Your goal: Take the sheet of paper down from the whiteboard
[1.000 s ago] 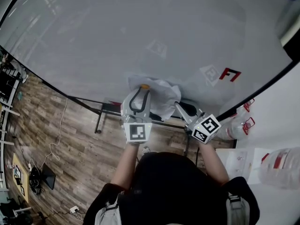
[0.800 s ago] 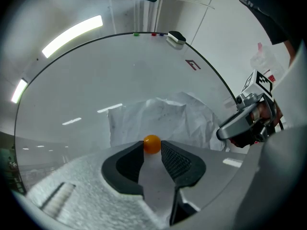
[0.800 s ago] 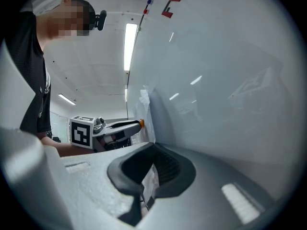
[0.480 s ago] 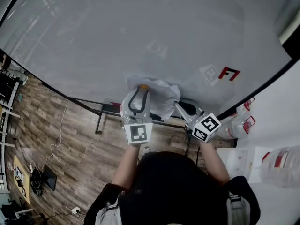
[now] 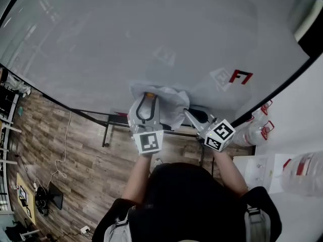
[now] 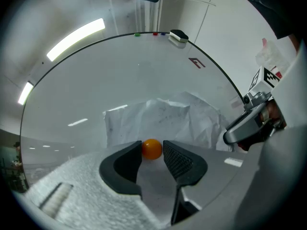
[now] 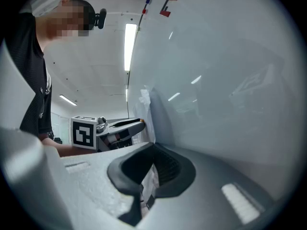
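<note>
A crumpled white sheet of paper (image 5: pixel 171 104) (image 6: pixel 165 119) hangs low on the whiteboard (image 5: pixel 151 34), pinned by a small orange magnet (image 5: pixel 149 93) (image 6: pixel 152 149). My left gripper (image 5: pixel 149 97) (image 6: pixel 152 153) points at the board with the magnet between its fingertips. Its jaws have just been opening and stand open around the magnet. My right gripper (image 5: pixel 187 113) (image 7: pixel 152 170) is shut on the paper's right edge, and a strip of paper (image 7: pixel 150 180) shows between its pads.
A red F-shaped mark (image 5: pixel 240 76) sits on the board to the right. An eraser (image 6: pixel 178 35) rests on the board's top edge. Below are the board's black stand (image 5: pixel 108 122) and wooden floor. Clear plastic bottles (image 5: pixel 255 134) stand at the right.
Both grippers stay at the paper. The head view has shifted slightly, so everything sits a little higher in the picture.
</note>
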A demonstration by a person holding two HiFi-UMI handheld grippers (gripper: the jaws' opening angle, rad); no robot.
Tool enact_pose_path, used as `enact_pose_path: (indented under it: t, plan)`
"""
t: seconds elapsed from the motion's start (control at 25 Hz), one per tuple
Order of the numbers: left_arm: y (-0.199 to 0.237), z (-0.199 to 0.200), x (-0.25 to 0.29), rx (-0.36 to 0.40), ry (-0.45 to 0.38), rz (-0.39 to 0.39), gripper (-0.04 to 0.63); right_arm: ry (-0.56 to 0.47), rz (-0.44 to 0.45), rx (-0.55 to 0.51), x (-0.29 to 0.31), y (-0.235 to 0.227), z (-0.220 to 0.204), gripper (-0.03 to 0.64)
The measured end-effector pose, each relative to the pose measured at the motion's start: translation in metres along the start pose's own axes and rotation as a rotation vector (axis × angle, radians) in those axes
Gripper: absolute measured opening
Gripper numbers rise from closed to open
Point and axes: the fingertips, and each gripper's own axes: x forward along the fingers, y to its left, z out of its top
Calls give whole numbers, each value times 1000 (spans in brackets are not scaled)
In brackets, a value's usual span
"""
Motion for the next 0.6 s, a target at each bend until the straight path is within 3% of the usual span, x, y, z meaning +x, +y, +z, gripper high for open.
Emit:
enact_pose_path:
  t: [0.6]
  plan:
    - [1,-3,-1,-9,8,4,130,-5,-9,6,-1,-1,1,3]
